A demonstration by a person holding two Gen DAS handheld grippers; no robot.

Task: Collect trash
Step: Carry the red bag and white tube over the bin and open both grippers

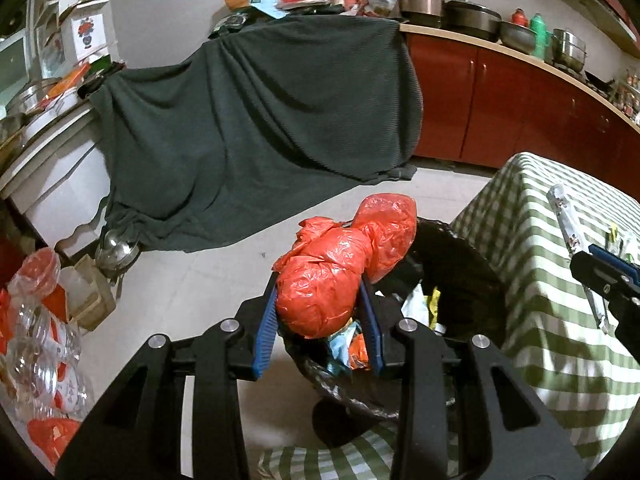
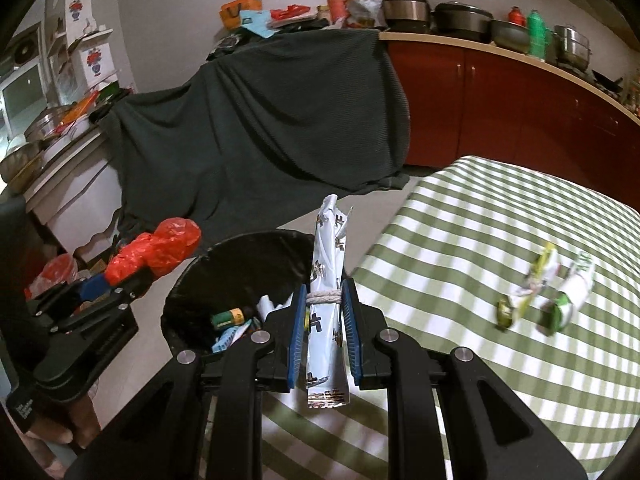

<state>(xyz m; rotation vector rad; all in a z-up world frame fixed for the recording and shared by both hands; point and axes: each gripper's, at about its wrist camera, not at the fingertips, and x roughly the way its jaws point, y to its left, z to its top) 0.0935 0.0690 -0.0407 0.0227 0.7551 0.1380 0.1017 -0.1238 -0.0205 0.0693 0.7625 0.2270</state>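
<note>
The left gripper [image 1: 320, 312] has its jaws pinching a knotted red plastic bag [image 1: 340, 272], held over the near rim of the black-lined trash bin [image 1: 460, 264]. The right gripper [image 2: 324, 328] has its jaws pressed onto a rolled silver wrapper [image 2: 326, 280] tied with string, poised at the bin's edge beside the tabletop [image 2: 460, 240]. The step in hand looks like carrying both pieces to the bin; next, each should be brought over the opening and let go. More wrappers [image 2: 536, 288] lie on the green-checked cloth, well apart. Beyond, a dark cloth [image 1: 260, 120] drapes furniture and red cabinets [image 1: 500, 100] line the wall
</note>
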